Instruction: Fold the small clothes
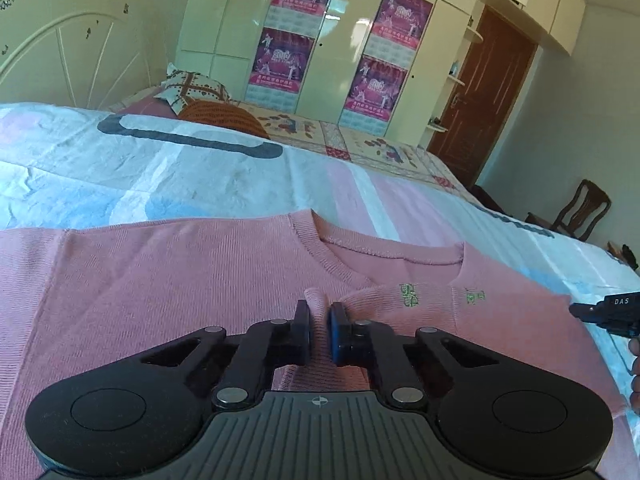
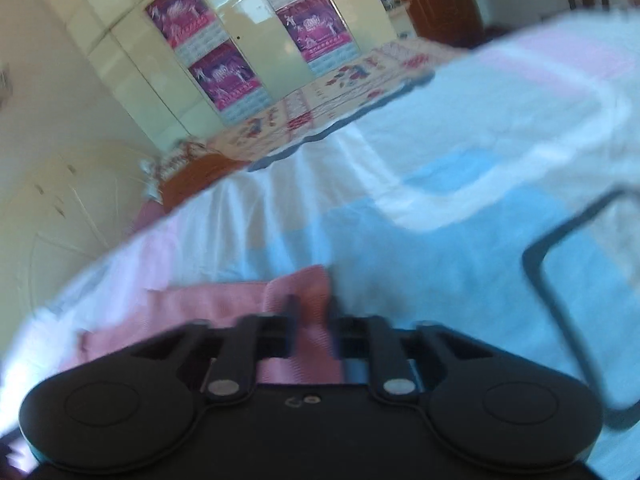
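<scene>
Ribbed pink knit sweater (image 1: 160,280) on smooth bedsheet (image 1: 200,172), left hand-held gripper (image 1: 319,320) and right hand-held gripper (image 2: 311,312) each pinching a fold.

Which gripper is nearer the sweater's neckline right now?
Left. The left gripper pinches cloth just below the neckline of the pink sweater; the right gripper grips an outer edge.

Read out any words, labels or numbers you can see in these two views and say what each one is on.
"DAS": white letters on the right gripper, at the right edge of the left wrist view.
Green embroidery on the pink sweater: too small to read.
Posters on the wardrobe: print too small, and blurred in the right wrist view.
Nothing else legible.
</scene>
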Tool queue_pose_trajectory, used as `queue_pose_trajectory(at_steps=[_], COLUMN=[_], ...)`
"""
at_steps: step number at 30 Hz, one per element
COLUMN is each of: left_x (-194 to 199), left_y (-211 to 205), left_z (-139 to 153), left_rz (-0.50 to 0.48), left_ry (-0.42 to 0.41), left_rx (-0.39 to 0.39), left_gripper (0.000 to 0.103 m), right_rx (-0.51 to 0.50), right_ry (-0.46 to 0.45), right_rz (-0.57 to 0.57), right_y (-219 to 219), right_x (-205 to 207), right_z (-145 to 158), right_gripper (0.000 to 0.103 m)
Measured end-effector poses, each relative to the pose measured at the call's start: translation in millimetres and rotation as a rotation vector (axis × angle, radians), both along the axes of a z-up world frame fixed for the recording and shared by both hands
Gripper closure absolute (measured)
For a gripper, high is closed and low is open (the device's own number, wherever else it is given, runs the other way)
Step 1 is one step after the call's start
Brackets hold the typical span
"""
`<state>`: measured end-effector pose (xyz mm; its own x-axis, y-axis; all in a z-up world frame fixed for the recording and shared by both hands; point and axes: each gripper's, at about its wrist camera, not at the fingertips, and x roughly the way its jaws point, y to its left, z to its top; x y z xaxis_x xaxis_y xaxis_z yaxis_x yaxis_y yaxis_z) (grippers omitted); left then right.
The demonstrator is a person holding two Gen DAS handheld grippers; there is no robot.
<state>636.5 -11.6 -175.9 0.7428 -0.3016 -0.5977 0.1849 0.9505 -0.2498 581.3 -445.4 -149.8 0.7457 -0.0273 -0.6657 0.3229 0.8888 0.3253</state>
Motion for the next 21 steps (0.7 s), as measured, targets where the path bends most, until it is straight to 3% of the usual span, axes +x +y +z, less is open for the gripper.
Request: queue_pose_trajectory(at_steps=[1,4,5,6,7,8,11,14,17,18,19,20,21], left_x=[1.4,5.1,4.1,3.3,0.3,-3.6,-13.4,-23.9,-26.4,-27.9,-28.0,-27.7,-30.3], left_y=[0.7,-2.2,-2.0,-0.3,3.1,7.9,25.3,29.1,12.4,6.8,0.9,-0.6,-0.7], left_z=[-1.9,-7.6,-5.4,-2.9,-0.2,2.8,7.0,4.6,-6.3,-6.3,-4.6,-2.0,3.0], left_rz=[0.016,0.026,0.035,0.047,0.074,0.096,0.096,0.053,0.036,0.035,0.034,0.027,0.037], left_ry=[0.01,0.037,0.034,0.032,0.022,0.001,0.009,0.058,0.122,0.104,0.09,0.08,0.058], left_rx=[0.009,0.035,0.033,0.031,0.032,0.023,-0.051,-0.104,-0.002,0.043,0.093,0.09,0.084], left_gripper=[0.094,0.093,0.087,0.068,0.039,0.029,0.025,0.037,0.049,0.061,0.091,0.099,0.099], right_rx=[-0.048,-0.058,-0.074,-0.082,-0.086,-0.093,-0.116,-0.114,-0.109,-0.122,-0.148,-0.194,-0.25], right_ry=[0.012,0.024,0.03,0.03,0.021,0.01,-0.012,-0.03,-0.018,-0.002,0.04,0.101,0.091], right_rz=[-0.028,-0.023,-0.011,-0.004,0.002,0.01,0.046,0.066,0.1,0.116,0.129,0.134,0.13], right_y=[0.0,-4.4,-2.9,-1.4,-0.2,1.1,9.8,15.6,29.1,35.3,43.0,49.9,56.1], right_x=[0.5,-0.6,-1.7,-4.2,-7.8,-11.2,-22.3,-35.6,-52.2,-57.2,-60.6,-61.8,-67.1], right_z=[-0.6,-2.6,-1.1,1.5,5.1,9.6,22.3,30.7,30.6,27.1,20.4,10.6,8.5], right_gripper=[0.102,0.103,0.102,0.1,0.092,0.087,0.086,0.086,0.089,0.091,0.093,0.093,0.092])
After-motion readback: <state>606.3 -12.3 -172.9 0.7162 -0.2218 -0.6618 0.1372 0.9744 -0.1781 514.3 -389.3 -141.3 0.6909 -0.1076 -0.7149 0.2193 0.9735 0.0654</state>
